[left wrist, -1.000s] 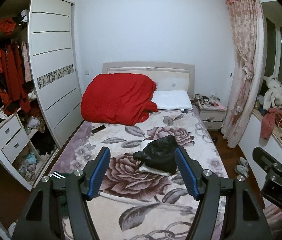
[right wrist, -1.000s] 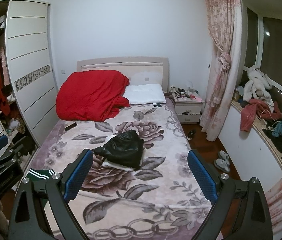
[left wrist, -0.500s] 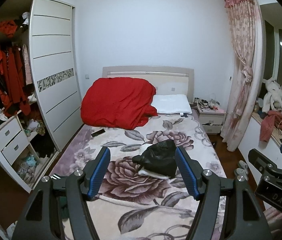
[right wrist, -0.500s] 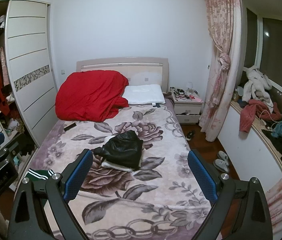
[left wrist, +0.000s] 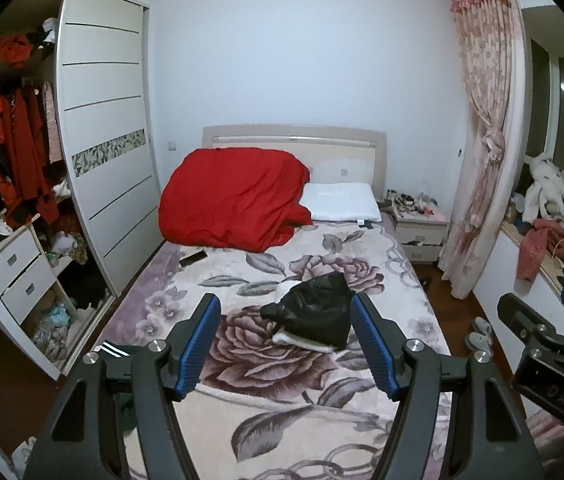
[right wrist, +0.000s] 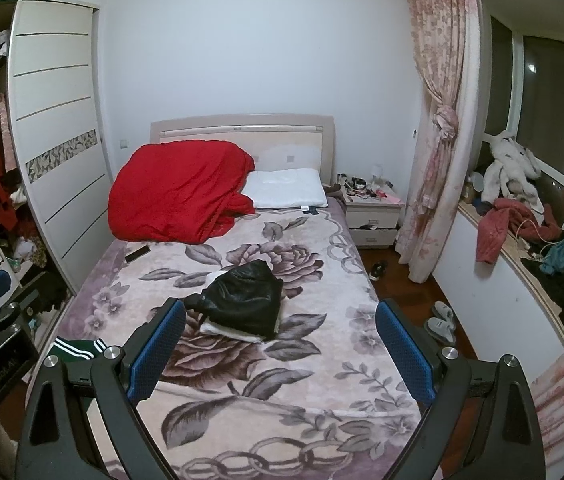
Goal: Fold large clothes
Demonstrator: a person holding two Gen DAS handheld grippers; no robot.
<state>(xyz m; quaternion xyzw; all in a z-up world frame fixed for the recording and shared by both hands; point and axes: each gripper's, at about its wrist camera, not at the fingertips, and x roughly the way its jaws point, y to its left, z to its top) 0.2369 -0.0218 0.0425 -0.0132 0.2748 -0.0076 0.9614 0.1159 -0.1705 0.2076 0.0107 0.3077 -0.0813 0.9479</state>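
A folded black garment [left wrist: 313, 309] lies on a folded white one in the middle of the floral bed cover [left wrist: 266, 400]; it also shows in the right wrist view [right wrist: 244, 300]. A dark green garment with white stripes [right wrist: 78, 348] lies at the bed's near left edge and also shows in the left wrist view [left wrist: 116, 350]. My left gripper [left wrist: 285, 344] is open and empty, held in the air well short of the black garment. My right gripper [right wrist: 278, 354] is open wide and empty, also above the bed's near end.
A red duvet [left wrist: 234, 196] and a white pillow [left wrist: 339, 202] lie at the headboard. A dark phone [left wrist: 193, 258] lies on the bed's left side. An open wardrobe [left wrist: 10, 184] stands left; a nightstand [right wrist: 371, 216], curtain [right wrist: 435, 128], slippers [right wrist: 439, 318] and a cluttered window ledge [right wrist: 521, 228] are right.
Both grippers have drawn back and risen a little, so the bed looks slightly farther. Both stay open and empty. The clothes have not moved.
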